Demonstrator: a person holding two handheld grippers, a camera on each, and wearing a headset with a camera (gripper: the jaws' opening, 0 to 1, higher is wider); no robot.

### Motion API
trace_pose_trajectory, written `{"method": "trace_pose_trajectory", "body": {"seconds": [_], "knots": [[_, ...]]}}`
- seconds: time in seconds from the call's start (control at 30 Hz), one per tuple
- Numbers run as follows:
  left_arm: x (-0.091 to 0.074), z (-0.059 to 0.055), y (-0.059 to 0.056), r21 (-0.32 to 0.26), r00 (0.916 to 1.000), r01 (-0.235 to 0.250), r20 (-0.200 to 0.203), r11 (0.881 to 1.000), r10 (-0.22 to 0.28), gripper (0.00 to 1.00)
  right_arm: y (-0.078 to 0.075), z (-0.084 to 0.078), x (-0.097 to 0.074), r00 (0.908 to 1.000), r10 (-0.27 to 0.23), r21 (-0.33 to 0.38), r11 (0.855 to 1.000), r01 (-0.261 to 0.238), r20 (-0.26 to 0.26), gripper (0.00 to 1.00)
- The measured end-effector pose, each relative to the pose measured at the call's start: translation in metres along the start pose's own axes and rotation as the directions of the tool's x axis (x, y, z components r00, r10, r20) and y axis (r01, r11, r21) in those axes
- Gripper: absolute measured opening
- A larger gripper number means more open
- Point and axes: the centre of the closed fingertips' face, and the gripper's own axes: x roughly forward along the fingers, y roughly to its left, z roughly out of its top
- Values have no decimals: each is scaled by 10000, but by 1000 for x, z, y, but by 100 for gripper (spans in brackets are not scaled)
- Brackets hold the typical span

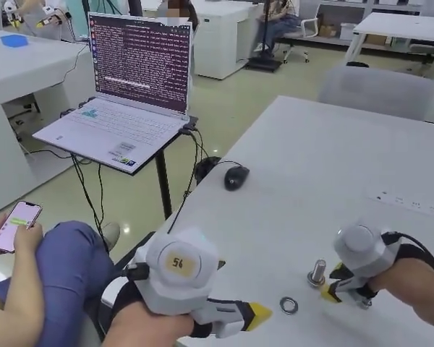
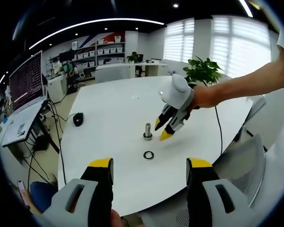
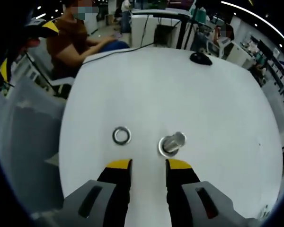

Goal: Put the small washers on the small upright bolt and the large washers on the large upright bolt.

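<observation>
One upright steel bolt (image 1: 317, 272) stands on the white table (image 1: 325, 181), with what looks like a washer round its base (image 3: 164, 150). A loose washer (image 1: 288, 305) lies flat beside it, nearer me. My right gripper (image 1: 336, 285) hovers just right of the bolt, open, with nothing between its fingers. In the right gripper view the bolt (image 3: 172, 143) is just past the right fingertip and the washer (image 3: 121, 135) ahead of the left one. My left gripper (image 1: 257, 312) is low at the near edge, open and empty. The left gripper view shows the bolt (image 2: 147, 131), washer (image 2: 148, 154) and right gripper (image 2: 163, 129) ahead of it.
A black mouse (image 1: 236, 176) with its cable lies near the table's left edge. A laptop (image 1: 130, 79) sits on a stand off the table to the left. A seated person holds a phone (image 1: 16, 225) at lower left. A grey chair (image 1: 380, 90) stands at the far side.
</observation>
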Motion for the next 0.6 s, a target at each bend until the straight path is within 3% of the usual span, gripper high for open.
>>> {"method": "trace_pose_trajectory", "body": {"seconds": [0.17, 0.6], "knots": [[0, 0, 0, -30, 10000, -12, 43, 10000, 12, 62, 24, 2, 12, 9989, 459, -91, 9989, -459, -50, 29], [-4, 1, -3, -52, 9999, -110, 20, 9999, 110, 62, 39, 24, 44, 9948, 1011, -175, 9947, -1013, -93, 29]]}}
